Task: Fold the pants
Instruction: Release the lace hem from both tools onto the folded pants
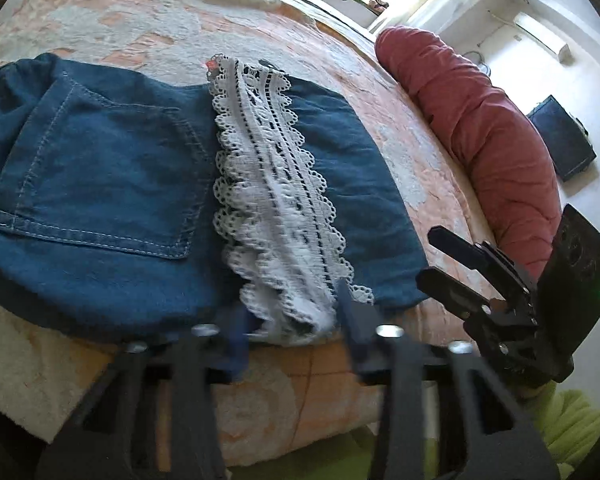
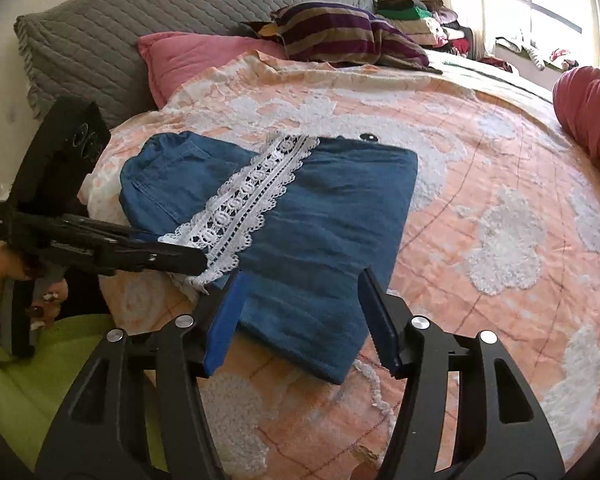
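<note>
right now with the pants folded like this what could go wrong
1. The lace end droops at the pants near edge by the left tool; a pinch there may grab lace alone and drag it.
2. The open right tool straddles the near corner; lifting there could undo the fold.

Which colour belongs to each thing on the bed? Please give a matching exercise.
Things:
1. pants
2. lace strip
3. quilted pillow
4. long bolster

Colours:
a. grey
b. red
c. blue
d. white

Pairs: 1-c, 2-d, 3-a, 4-b
</note>
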`<action>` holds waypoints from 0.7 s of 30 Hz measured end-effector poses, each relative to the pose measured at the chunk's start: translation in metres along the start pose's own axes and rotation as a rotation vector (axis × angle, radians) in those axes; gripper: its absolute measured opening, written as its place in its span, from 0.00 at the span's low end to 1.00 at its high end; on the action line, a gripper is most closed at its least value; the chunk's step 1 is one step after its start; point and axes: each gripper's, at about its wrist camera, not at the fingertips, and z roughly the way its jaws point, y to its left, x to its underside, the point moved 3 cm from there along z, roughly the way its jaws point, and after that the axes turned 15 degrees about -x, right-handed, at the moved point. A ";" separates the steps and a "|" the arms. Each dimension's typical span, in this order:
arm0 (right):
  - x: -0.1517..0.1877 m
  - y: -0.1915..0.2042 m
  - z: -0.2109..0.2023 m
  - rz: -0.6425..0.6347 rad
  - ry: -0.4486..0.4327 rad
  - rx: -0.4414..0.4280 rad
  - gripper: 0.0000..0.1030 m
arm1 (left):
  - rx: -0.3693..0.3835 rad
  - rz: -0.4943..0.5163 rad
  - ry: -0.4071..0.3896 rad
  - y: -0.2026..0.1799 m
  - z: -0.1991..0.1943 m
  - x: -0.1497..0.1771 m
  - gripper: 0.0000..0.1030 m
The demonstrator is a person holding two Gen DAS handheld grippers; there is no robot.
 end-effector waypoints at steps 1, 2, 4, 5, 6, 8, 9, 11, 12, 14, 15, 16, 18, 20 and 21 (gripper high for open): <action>-0.001 0.001 0.000 -0.001 -0.003 -0.003 0.49 | 0.008 0.010 0.001 -0.001 -0.003 0.001 0.22; -0.004 0.004 -0.001 -0.012 -0.013 -0.009 0.49 | 0.009 0.038 -0.018 -0.004 -0.013 0.003 0.22; -0.011 0.010 -0.002 -0.040 -0.030 -0.015 0.49 | -0.043 0.094 -0.060 -0.004 -0.027 0.007 0.22; -0.014 0.012 -0.001 -0.051 -0.034 -0.015 0.49 | -0.068 0.109 -0.071 -0.003 -0.030 0.007 0.22; -0.016 0.013 0.002 -0.056 -0.030 -0.016 0.49 | -0.092 0.102 -0.066 0.002 -0.028 0.007 0.22; -0.017 0.014 0.010 -0.054 -0.013 -0.015 0.49 | -0.074 0.062 -0.025 0.010 -0.017 0.010 0.25; -0.016 0.014 0.013 -0.054 -0.001 -0.013 0.49 | -0.070 0.051 -0.017 0.012 -0.013 0.011 0.27; -0.010 0.013 0.019 -0.059 0.032 0.004 0.49 | -0.055 0.032 -0.016 0.018 -0.012 0.011 0.28; -0.006 0.011 0.023 -0.056 0.057 0.019 0.49 | -0.056 0.029 -0.020 0.016 -0.011 0.009 0.30; 0.003 0.003 0.029 -0.035 0.099 0.035 0.49 | -0.061 0.034 -0.026 0.018 -0.012 0.009 0.32; 0.007 -0.002 0.032 -0.019 0.119 0.038 0.49 | -0.059 0.034 -0.025 0.018 -0.012 0.010 0.34; 0.012 -0.007 0.035 0.002 0.129 0.030 0.49 | -0.057 0.035 -0.025 0.020 -0.012 0.011 0.35; 0.014 -0.011 0.035 0.020 0.120 0.012 0.49 | -0.062 0.041 -0.027 0.017 -0.010 0.010 0.35; 0.014 -0.009 0.035 0.014 0.123 0.019 0.49 | -0.066 0.047 -0.031 0.015 -0.009 0.010 0.36; 0.014 -0.008 0.034 0.011 0.125 0.023 0.50 | -0.067 0.046 -0.032 0.013 -0.009 0.009 0.36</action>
